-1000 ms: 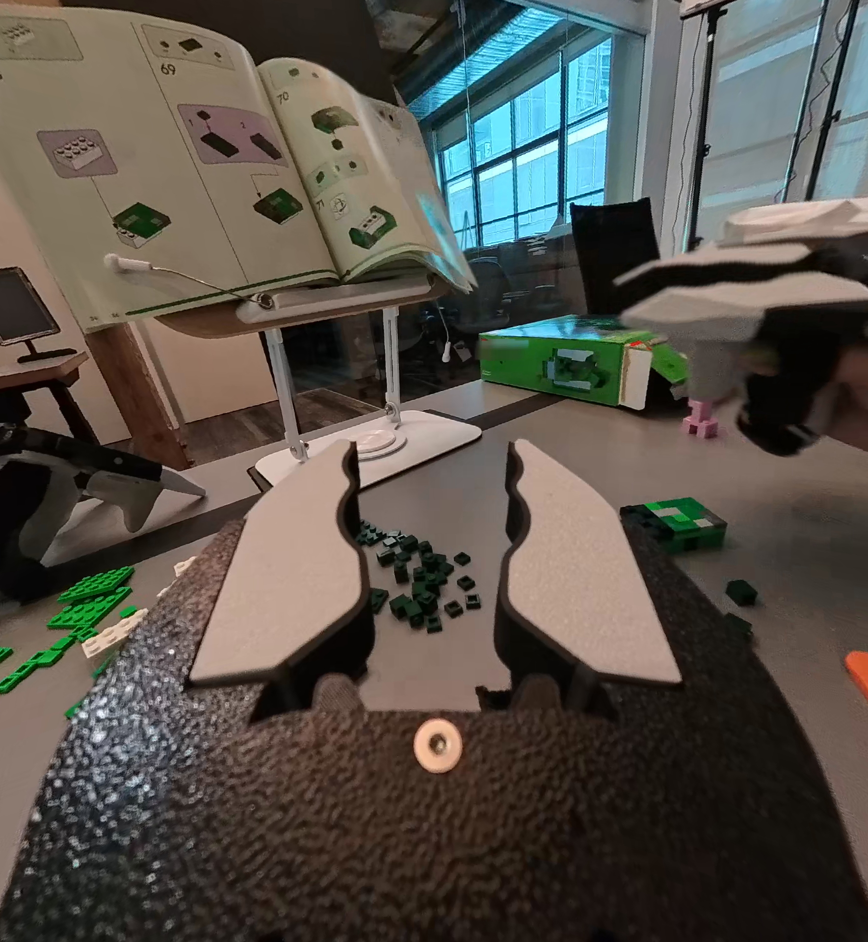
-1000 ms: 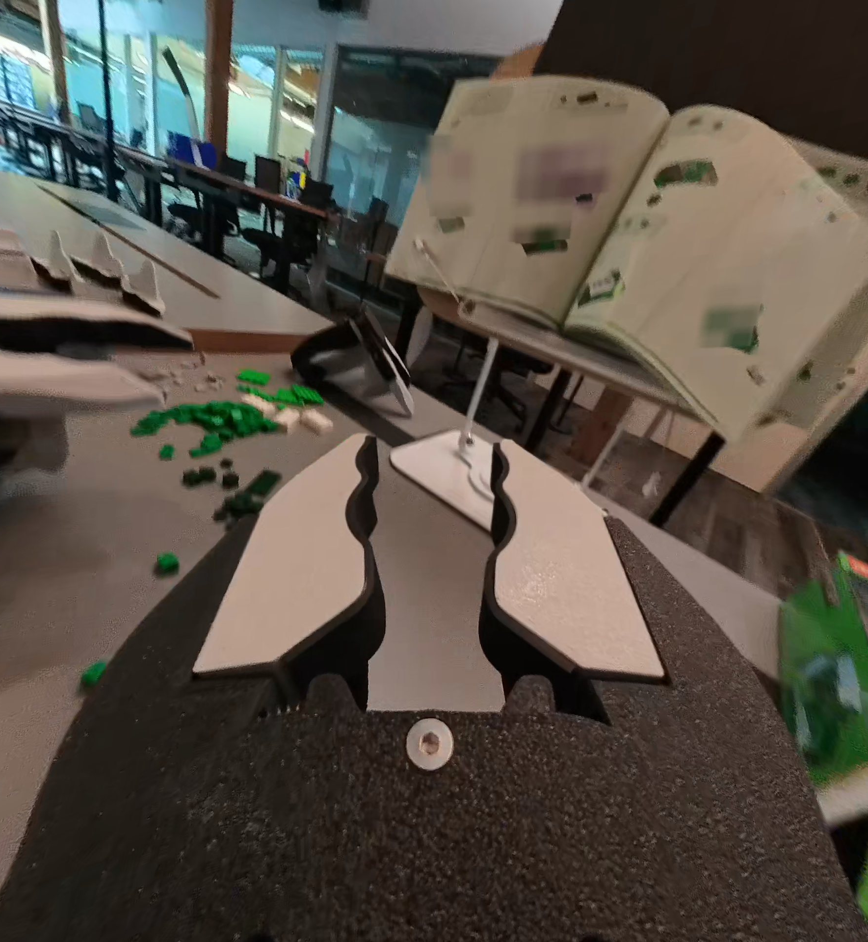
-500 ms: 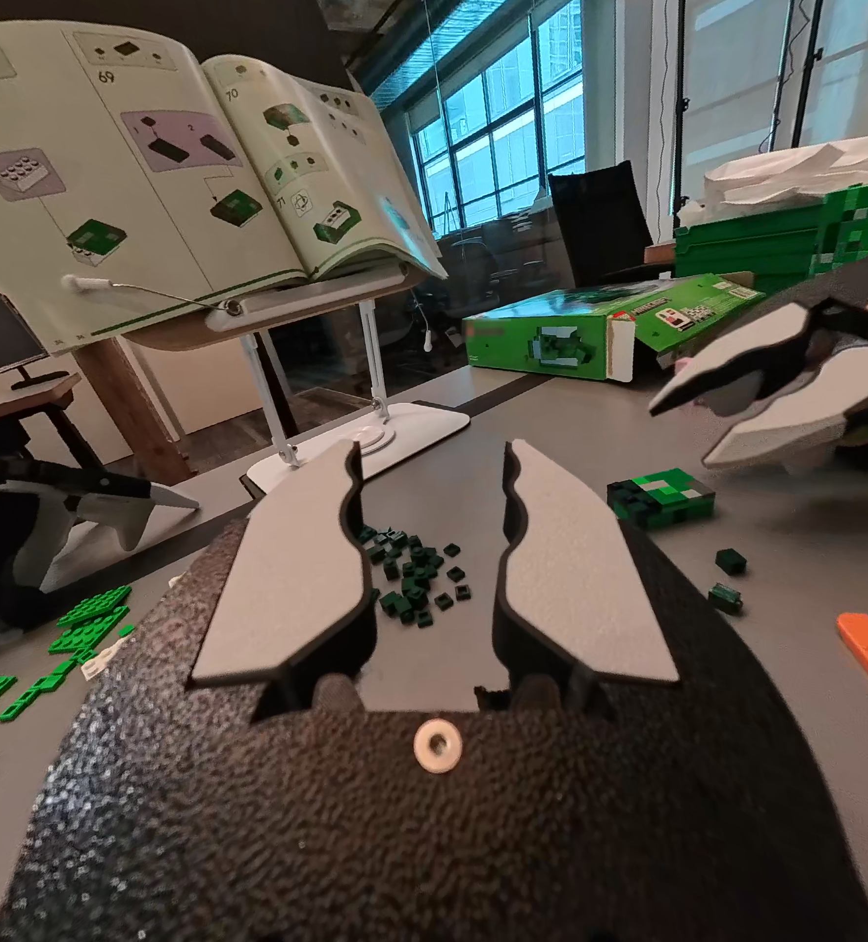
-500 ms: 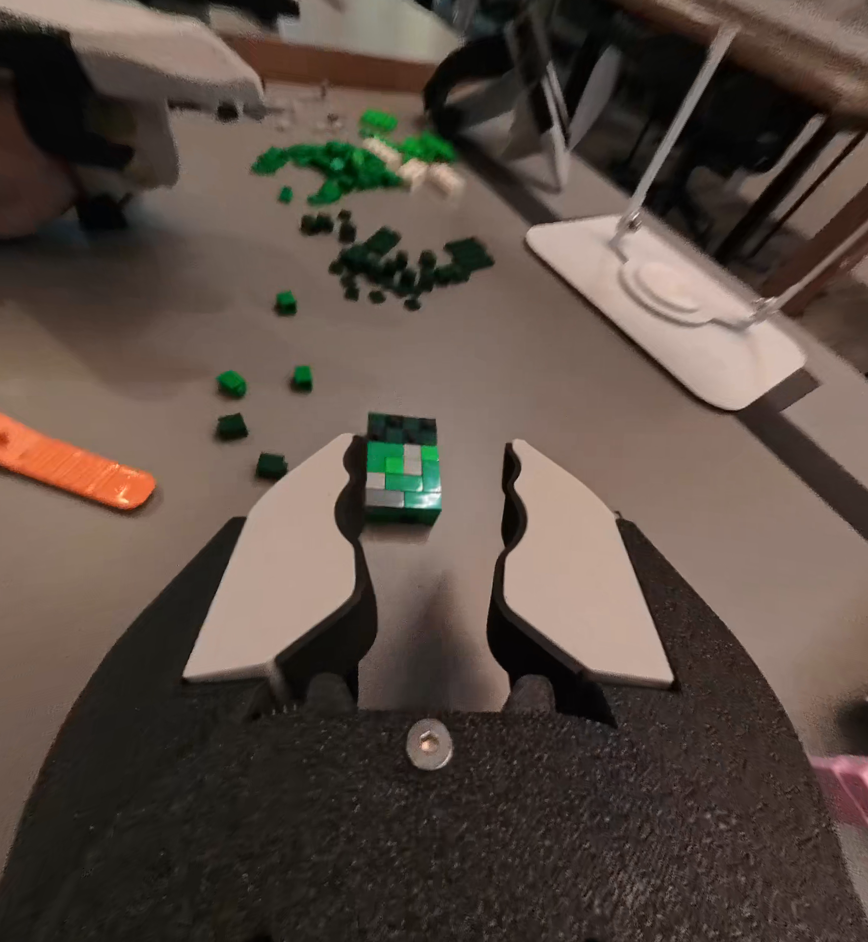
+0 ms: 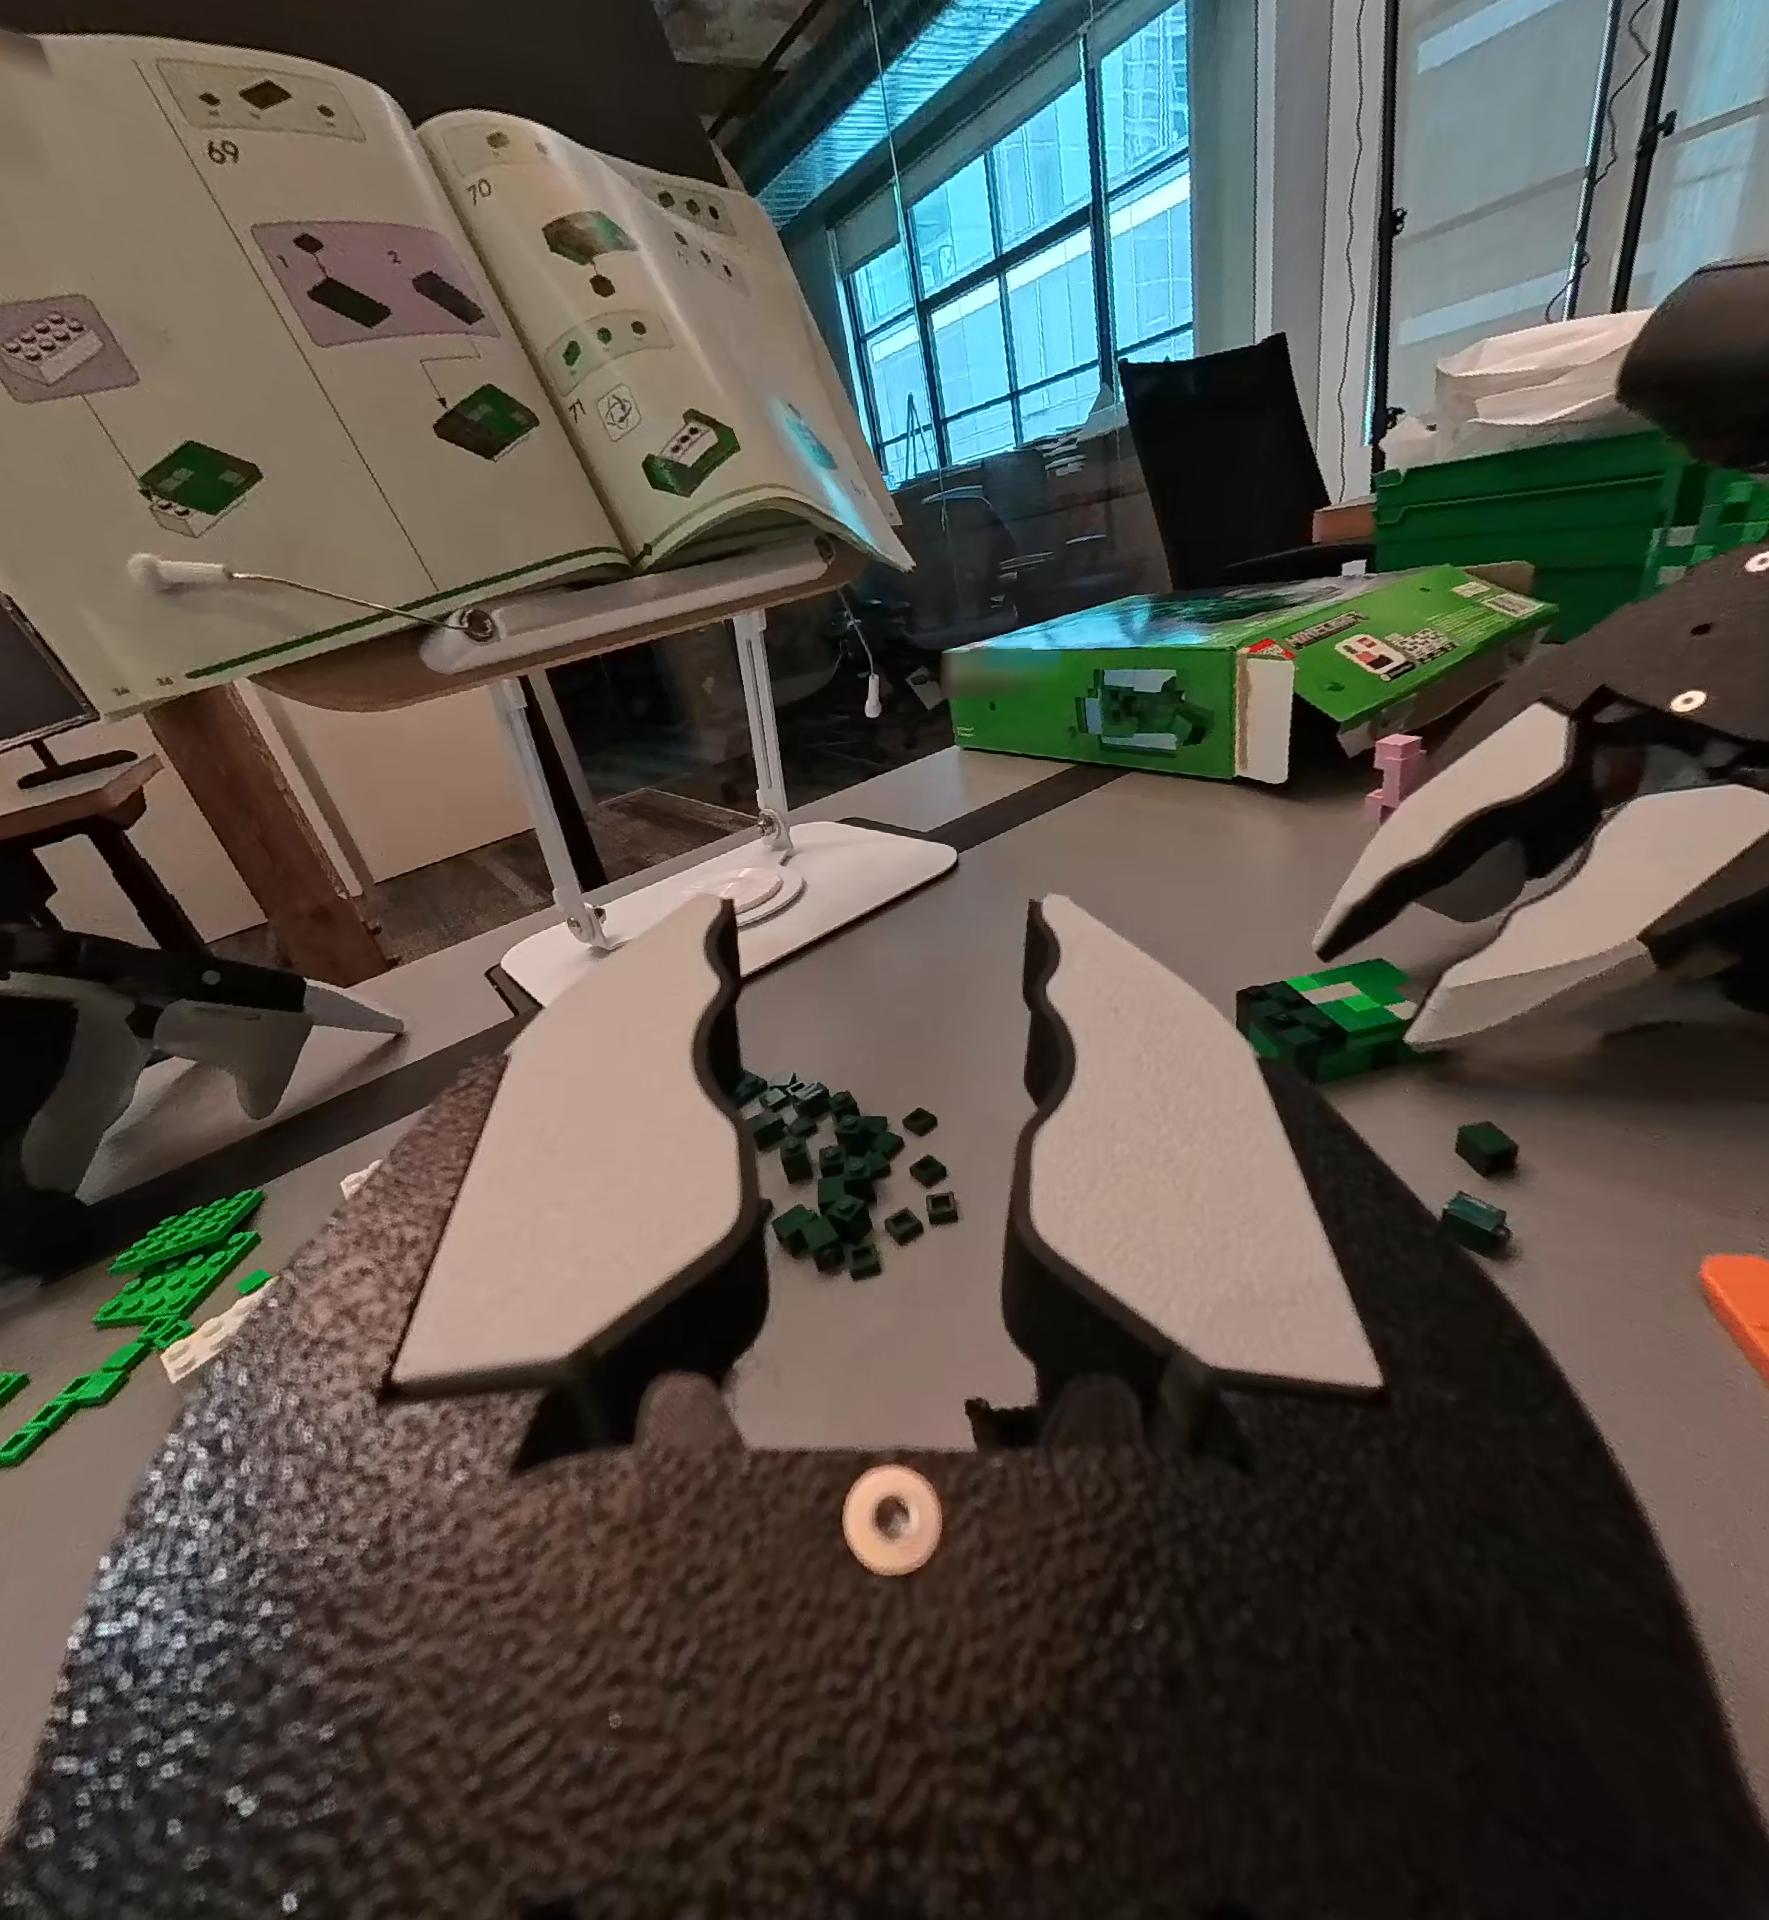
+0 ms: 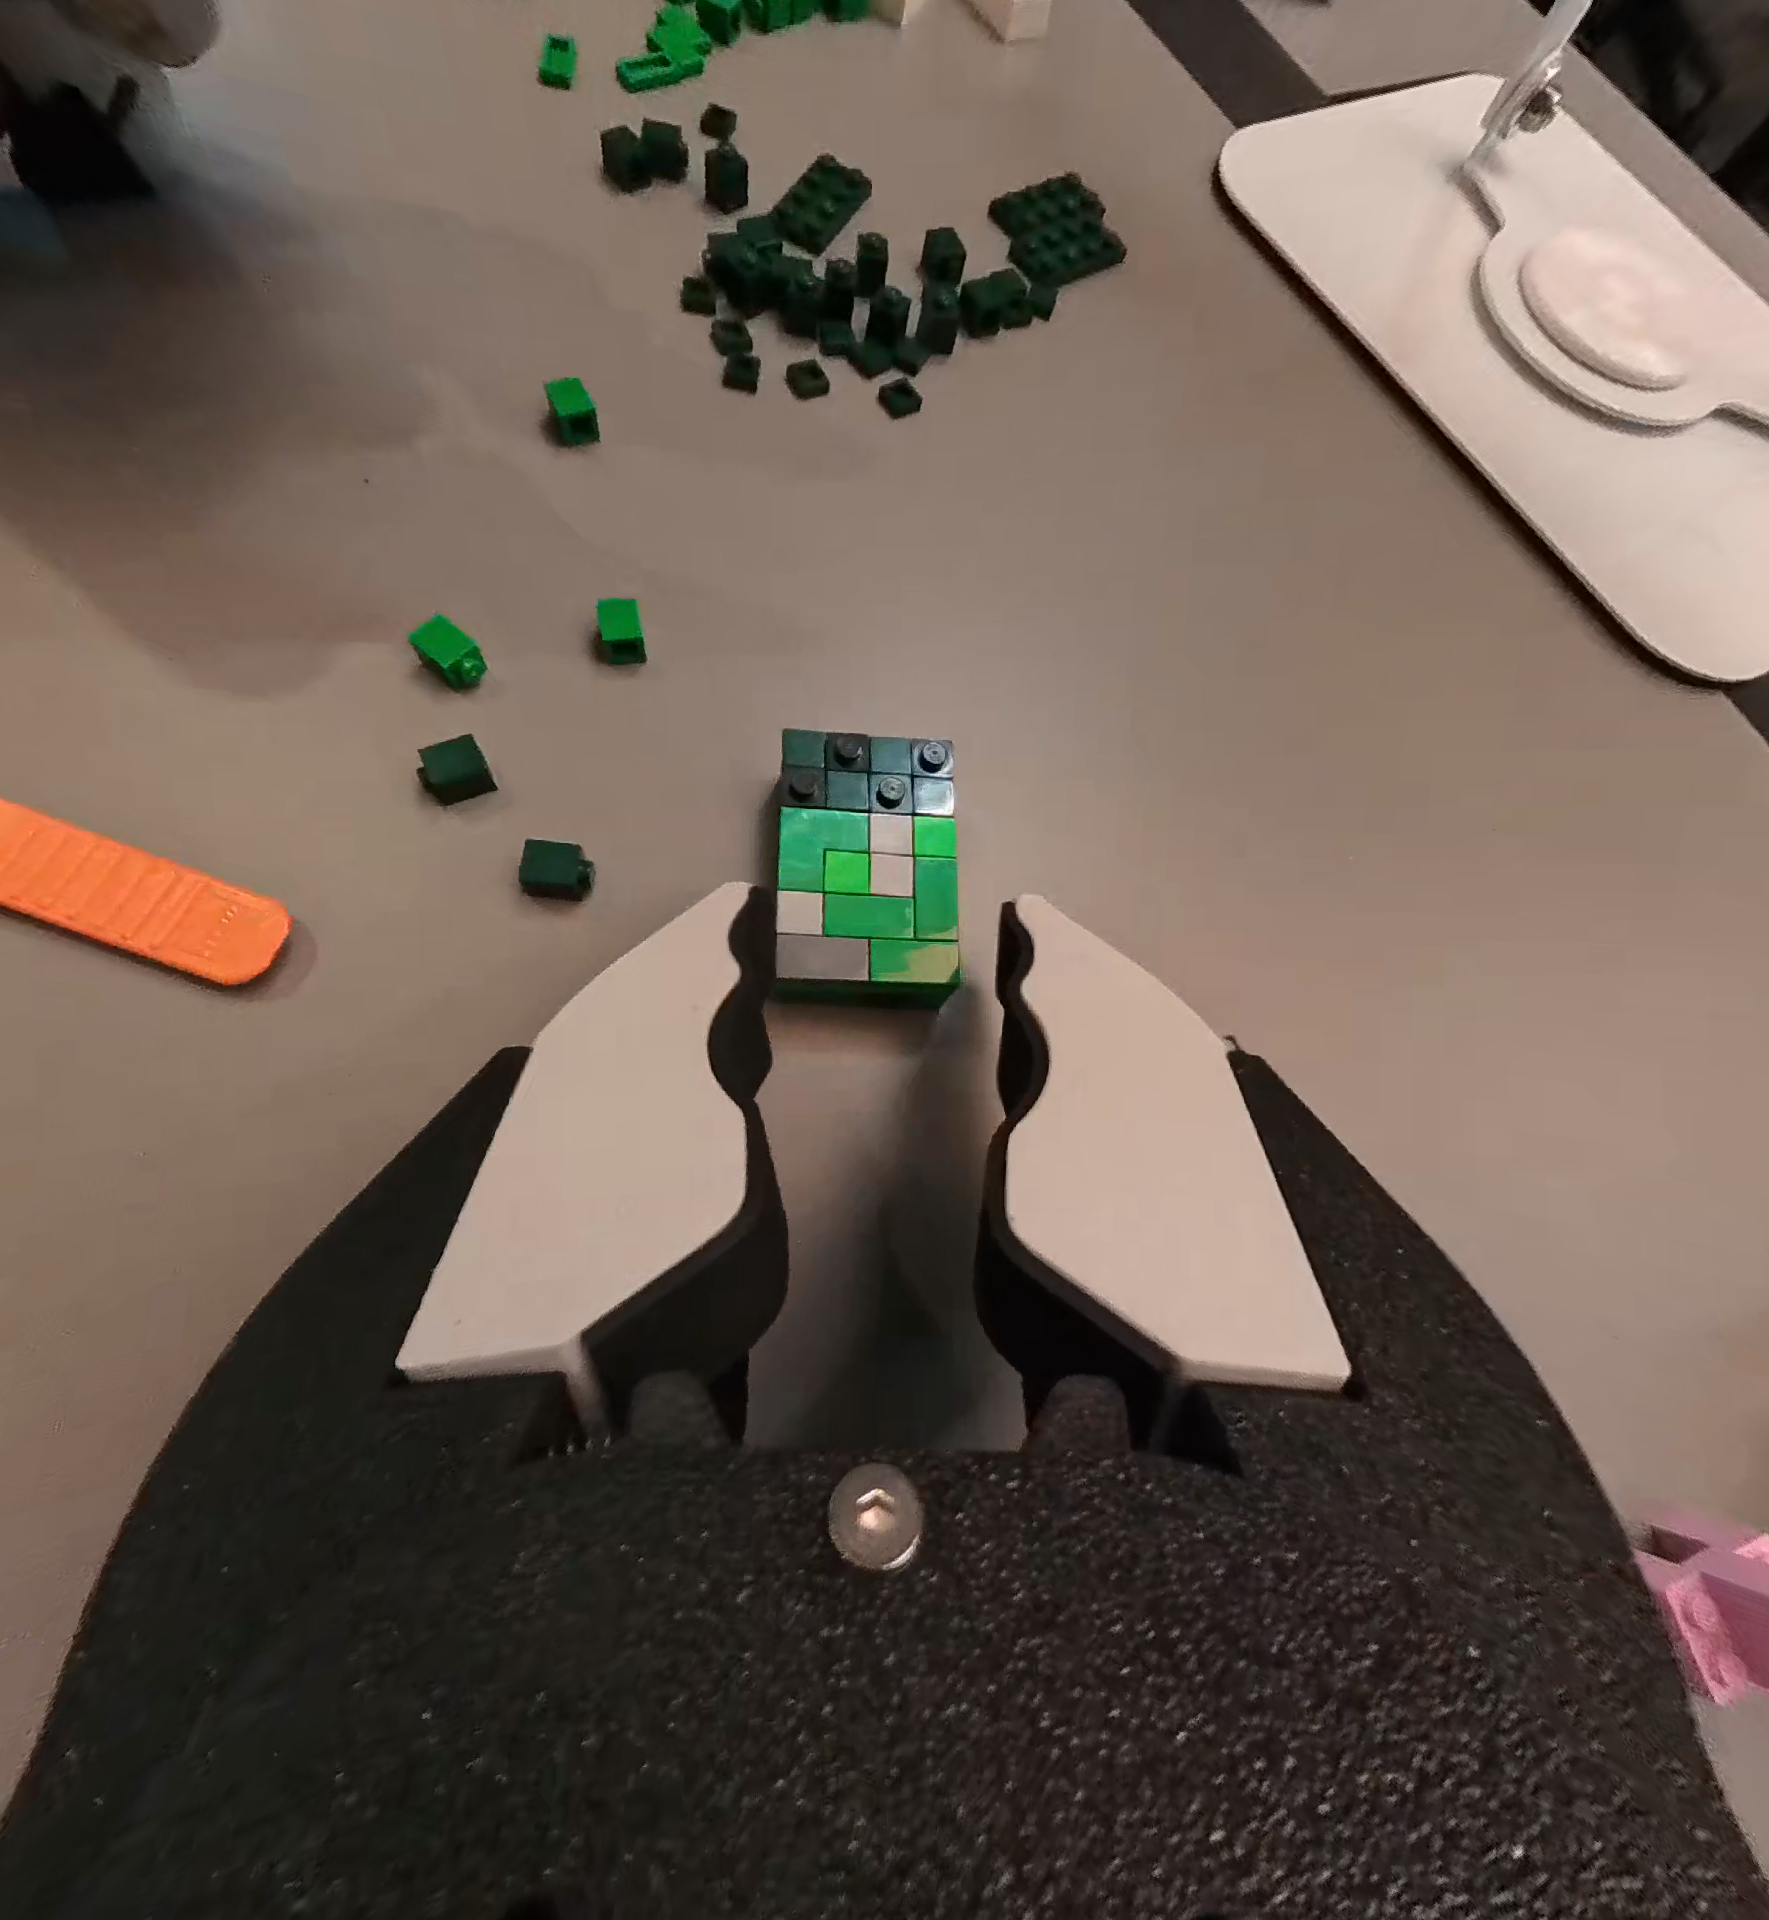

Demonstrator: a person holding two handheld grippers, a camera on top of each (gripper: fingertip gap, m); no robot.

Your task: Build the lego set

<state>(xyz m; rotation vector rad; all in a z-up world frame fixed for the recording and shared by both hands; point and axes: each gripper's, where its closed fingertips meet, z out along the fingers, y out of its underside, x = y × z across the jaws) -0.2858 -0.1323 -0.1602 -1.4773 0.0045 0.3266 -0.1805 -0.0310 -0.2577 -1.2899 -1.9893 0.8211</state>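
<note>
A small green, grey and dark green brick assembly (image 6: 867, 881) lies on the grey table (image 6: 1223, 727), just past the tips of my right gripper (image 6: 872, 920). The right gripper is open and empty, its fingers either side of the assembly's near end. The left wrist view shows the same assembly (image 5: 1321, 1013) under the right gripper (image 5: 1373, 987). My left gripper (image 5: 878, 940) is open and empty, held above a pile of dark green small bricks (image 5: 844, 1179). The open instruction book (image 5: 340, 343) rests on a white stand (image 5: 745, 894).
An orange brick separator (image 6: 101, 883) lies left of the assembly, with loose green bricks (image 6: 506, 717) nearby. Bright green plates (image 5: 163, 1273) lie at the left. A green set box (image 5: 1223, 686) and a pink piece (image 5: 1394, 774) sit at the back. Another idle gripper (image 5: 121, 1039) lies far left.
My right gripper swung down from facing the book and moved onto the green assembly. My left gripper has stayed above the dark green pile, shifting only slightly.
</note>
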